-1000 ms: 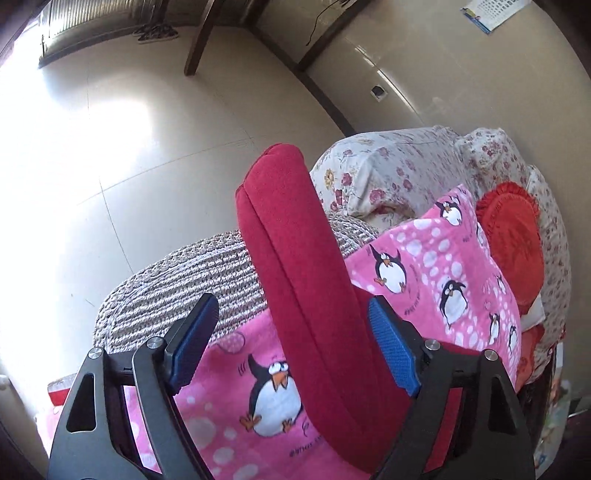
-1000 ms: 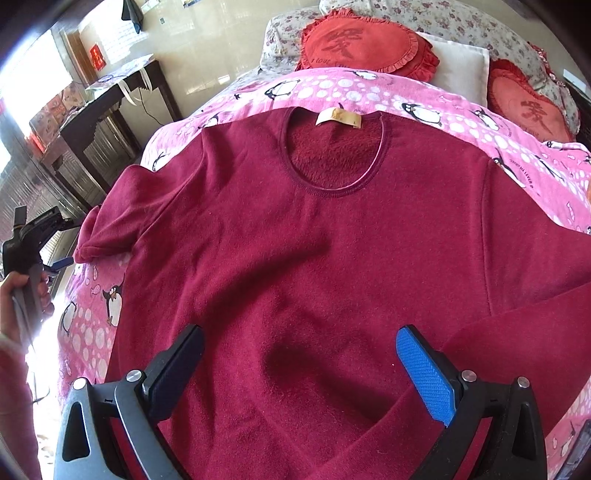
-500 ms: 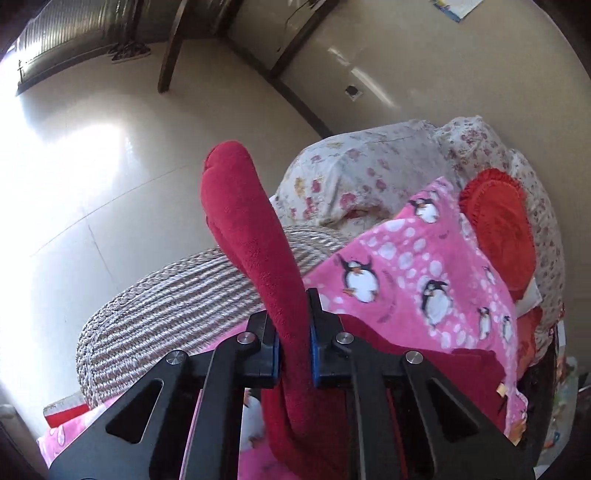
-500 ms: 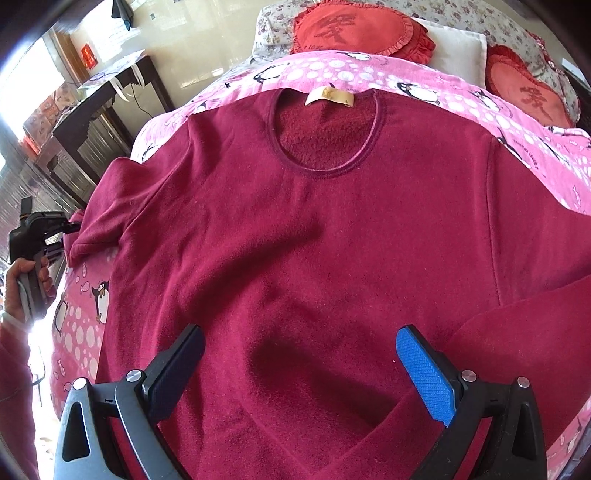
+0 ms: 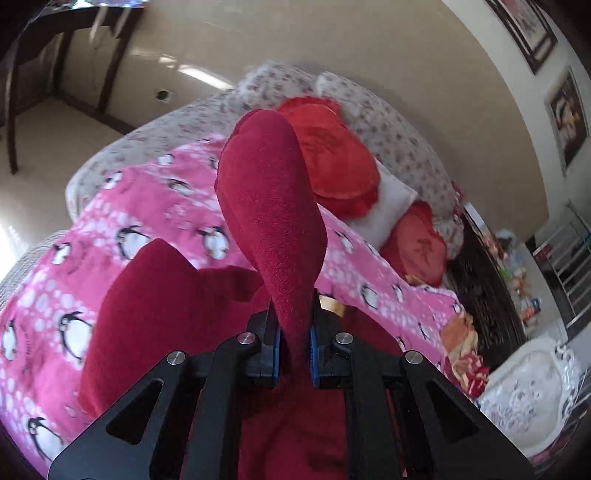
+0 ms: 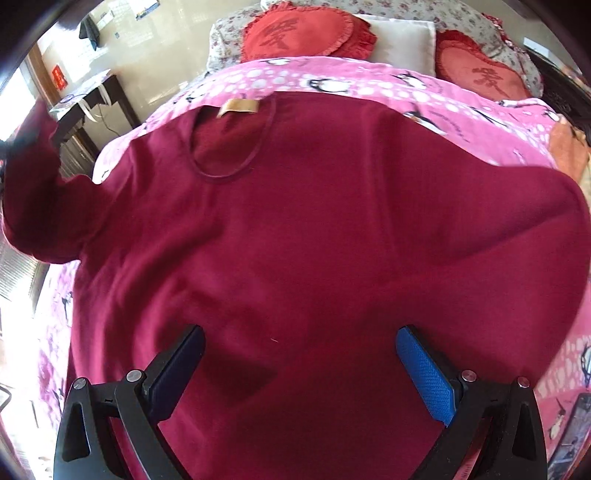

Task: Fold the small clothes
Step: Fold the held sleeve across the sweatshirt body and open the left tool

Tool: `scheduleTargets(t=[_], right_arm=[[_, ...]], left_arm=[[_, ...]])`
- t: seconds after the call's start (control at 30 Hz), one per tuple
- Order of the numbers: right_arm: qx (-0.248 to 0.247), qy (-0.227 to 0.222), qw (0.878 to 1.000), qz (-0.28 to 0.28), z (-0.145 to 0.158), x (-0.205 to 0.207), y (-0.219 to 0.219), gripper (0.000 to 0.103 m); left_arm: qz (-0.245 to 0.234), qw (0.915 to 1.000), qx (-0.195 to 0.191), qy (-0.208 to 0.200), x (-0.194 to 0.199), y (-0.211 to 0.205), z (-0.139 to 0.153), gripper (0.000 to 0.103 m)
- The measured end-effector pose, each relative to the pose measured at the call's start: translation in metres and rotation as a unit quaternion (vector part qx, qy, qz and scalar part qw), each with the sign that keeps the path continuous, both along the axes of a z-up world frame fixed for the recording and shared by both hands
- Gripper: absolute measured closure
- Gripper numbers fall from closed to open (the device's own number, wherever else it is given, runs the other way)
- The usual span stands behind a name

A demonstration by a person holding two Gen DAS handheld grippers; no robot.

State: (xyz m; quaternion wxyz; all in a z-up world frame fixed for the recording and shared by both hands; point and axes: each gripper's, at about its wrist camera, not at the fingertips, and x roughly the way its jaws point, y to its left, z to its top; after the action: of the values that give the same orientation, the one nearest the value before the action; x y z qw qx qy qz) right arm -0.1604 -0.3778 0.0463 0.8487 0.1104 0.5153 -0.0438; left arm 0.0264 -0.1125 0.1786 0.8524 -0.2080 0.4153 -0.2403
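Observation:
A dark red fleece sweater (image 6: 314, 221) lies face up on a pink penguin blanket (image 6: 369, 81), neck hole with a tan label (image 6: 238, 106) at the far end. My left gripper (image 5: 293, 354) is shut on the sweater's left sleeve (image 5: 269, 206) and holds it lifted above the bed, the cuff sticking up past the jaws. In the right wrist view that raised sleeve (image 6: 33, 173) shows at the left edge. My right gripper (image 6: 299, 373) is open and empty, hovering over the sweater's lower body.
Red heart-shaped cushions (image 6: 306, 31) and a white pillow (image 6: 402, 37) lie at the head of the bed. A dark side table (image 6: 96, 96) stands left of the bed. Dark furniture with clutter (image 5: 491, 280) is on the far side.
My left gripper closed on the sleeve, lifted it and swung it in over the bed. The right gripper stayed open and moved slightly closer over the sweater.

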Motion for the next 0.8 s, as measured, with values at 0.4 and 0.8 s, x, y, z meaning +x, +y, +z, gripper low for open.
scheduleTargets(t=[0.4, 0.8], right_arm=[[0.048, -0.019, 0.998, -0.038, 0.019, -0.045, -0.057, 0.001], [0.054, -0.069, 0.995, -0.049, 0.053, -0.021, -0.065, 0.001]], left_arm=[[-0.166, 0.9828, 0.063, 0.051, -0.041, -0.178, -0.094, 0.077], [-0.059, 0.9855, 0.15, -0.052, -0.061, -0.066, -0.061, 0.024]])
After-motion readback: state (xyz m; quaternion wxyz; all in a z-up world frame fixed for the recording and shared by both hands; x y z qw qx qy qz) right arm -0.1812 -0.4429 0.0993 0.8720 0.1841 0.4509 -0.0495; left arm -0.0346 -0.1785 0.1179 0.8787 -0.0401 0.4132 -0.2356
